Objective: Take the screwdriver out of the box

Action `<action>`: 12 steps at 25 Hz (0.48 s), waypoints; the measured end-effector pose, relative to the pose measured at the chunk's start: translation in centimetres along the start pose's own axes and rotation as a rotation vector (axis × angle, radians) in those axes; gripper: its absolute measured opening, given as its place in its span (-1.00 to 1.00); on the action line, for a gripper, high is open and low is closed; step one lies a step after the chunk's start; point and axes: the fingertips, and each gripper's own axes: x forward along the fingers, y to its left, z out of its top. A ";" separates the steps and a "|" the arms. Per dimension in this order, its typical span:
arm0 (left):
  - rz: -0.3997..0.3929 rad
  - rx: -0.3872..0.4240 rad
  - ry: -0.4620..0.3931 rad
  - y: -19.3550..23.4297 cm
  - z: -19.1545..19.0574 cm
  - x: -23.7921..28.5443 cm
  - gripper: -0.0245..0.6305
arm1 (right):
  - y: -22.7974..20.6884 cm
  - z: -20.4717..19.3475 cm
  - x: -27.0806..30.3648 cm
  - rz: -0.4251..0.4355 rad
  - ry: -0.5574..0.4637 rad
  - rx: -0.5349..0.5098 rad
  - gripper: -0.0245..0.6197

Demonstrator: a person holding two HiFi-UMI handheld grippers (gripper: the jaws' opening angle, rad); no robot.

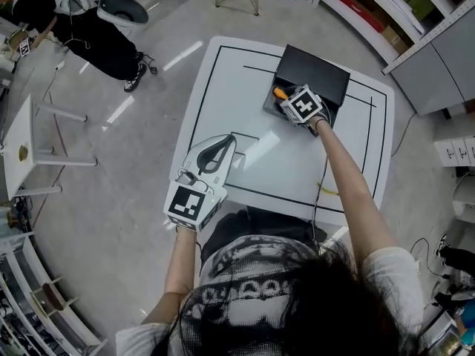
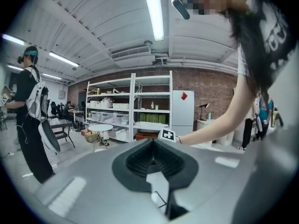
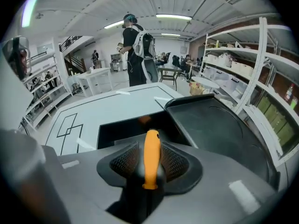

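A black box (image 1: 318, 74) stands open at the far right of the white table (image 1: 237, 80), its lid (image 3: 215, 125) tipped back. Inside lies the screwdriver (image 1: 279, 93) with an orange handle (image 3: 151, 155). My right gripper (image 1: 286, 99) reaches down into the box, and its jaws stand open with the handle lying between the mesh pads (image 3: 125, 161). The screwdriver's shaft is hidden. My left gripper (image 1: 225, 144) hovers over the table's near left part, shut and holding nothing (image 2: 152, 146).
Black lines mark the tabletop (image 3: 70, 122). A person in black (image 1: 96, 28) stands on the floor beyond the table's left. A small white stand (image 1: 22, 143) is at the far left, and shelving (image 1: 401, 6) and a cabinet (image 1: 438, 58) are at the right.
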 end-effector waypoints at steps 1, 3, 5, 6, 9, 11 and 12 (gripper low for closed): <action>0.004 0.000 0.006 0.1 -0.2 0.0 -0.93 | 0.0 -0.1 0.4 0.007 0.014 0.002 -0.47; 0.014 0.001 0.016 0.4 -0.5 -0.1 -0.93 | -0.1 0.1 0.8 0.014 0.032 -0.008 -0.49; 0.025 0.001 0.022 0.6 -0.7 -0.2 -0.93 | 0.0 0.2 1.0 0.009 0.057 -0.036 -0.50; 0.030 0.000 0.023 0.6 -0.8 -0.3 -0.93 | 0.1 0.1 1.1 0.007 0.075 -0.054 -0.50; 0.042 -0.006 0.022 0.6 -0.9 -0.5 -0.93 | 0.3 -0.6 1.8 -0.008 0.136 -0.109 -0.47; 0.047 -0.008 0.021 0.6 -1.0 -0.8 -0.93 | 0.2 -0.5 2.1 -0.018 0.142 -0.124 -0.45; 0.050 -0.010 0.021 0.6 -1.0 -1.0 -0.93 | 0.1 -0.5 2.1 -0.023 0.143 -0.118 -0.45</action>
